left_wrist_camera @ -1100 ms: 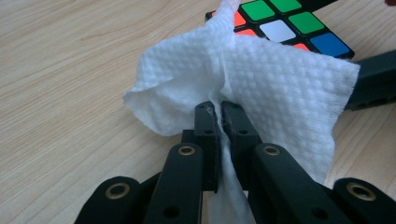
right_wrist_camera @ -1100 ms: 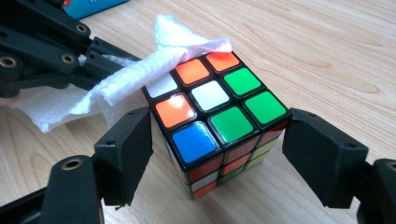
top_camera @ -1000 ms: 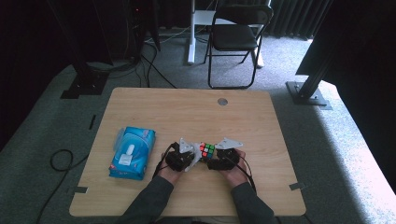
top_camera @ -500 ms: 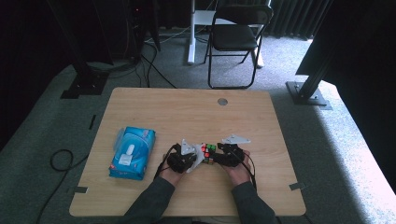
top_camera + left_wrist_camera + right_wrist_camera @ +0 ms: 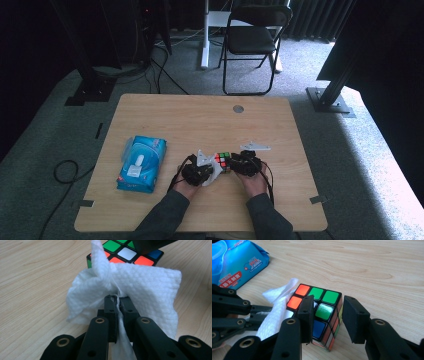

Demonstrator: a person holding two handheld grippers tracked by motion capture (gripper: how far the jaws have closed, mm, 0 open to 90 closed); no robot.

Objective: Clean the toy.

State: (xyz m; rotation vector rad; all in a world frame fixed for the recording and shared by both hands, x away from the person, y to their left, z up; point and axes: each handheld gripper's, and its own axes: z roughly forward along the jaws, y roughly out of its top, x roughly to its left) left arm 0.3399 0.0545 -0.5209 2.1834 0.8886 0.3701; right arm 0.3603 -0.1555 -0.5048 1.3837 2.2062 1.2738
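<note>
Cube: you have a colour-tiled puzzle cube with black edges, sitting flat on the wooden table, near its front edge.
Cube top face: you see orange, green, white and blue tiles in the right gripper view.
Cube neighbours: the wipe touches it on its 9 o'clock side in the high view.
Wipe: you have a white, embossed cloth wipe, crumpled and bunched into folds.
Wipe pose: one corner stands up toward 12 o'clock in the left gripper view, resting against the cube's side.
</note>
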